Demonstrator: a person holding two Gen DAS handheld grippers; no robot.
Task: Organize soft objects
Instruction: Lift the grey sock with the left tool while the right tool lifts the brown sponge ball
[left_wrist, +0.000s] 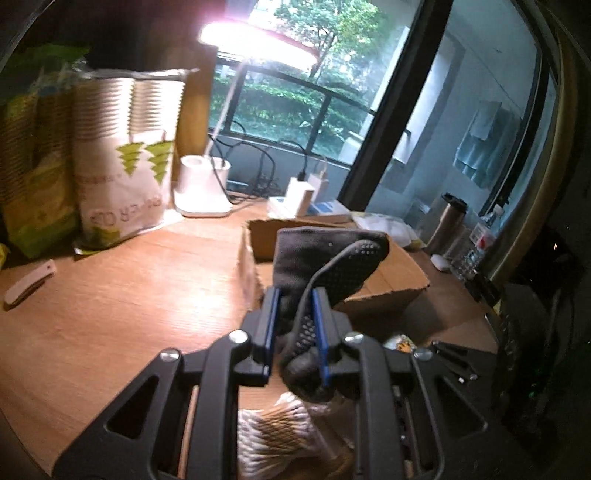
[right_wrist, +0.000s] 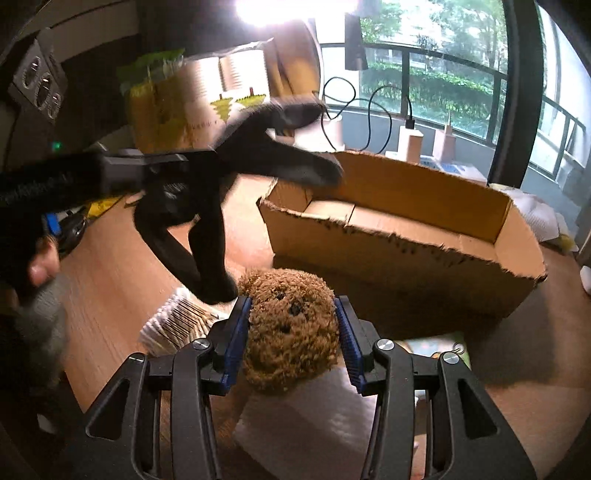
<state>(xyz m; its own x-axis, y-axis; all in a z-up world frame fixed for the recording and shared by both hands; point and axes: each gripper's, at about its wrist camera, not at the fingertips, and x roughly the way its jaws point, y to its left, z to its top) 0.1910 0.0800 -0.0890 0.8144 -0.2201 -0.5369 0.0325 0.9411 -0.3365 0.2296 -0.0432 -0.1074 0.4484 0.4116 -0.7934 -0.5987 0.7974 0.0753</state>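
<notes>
My left gripper (left_wrist: 295, 295) is shut on a dark grey sock (left_wrist: 325, 266) with grip dots and holds it in the air near the open cardboard box (left_wrist: 388, 280). In the right wrist view the left gripper (right_wrist: 221, 147) holds that sock (right_wrist: 295, 166) over the box's (right_wrist: 406, 251) left end. My right gripper (right_wrist: 291, 310) has its jaws around a brown plush bear (right_wrist: 291, 328) that lies on a white foam pad (right_wrist: 314, 417); the pads look to touch its sides.
A white and tan knitted item (right_wrist: 181, 321) lies on the wooden desk (left_wrist: 129, 295) left of the bear. Paper cup packs (left_wrist: 122, 158), a white lamp base (left_wrist: 203, 192), chargers, a thermos (left_wrist: 447, 225) and bottles stand behind the box.
</notes>
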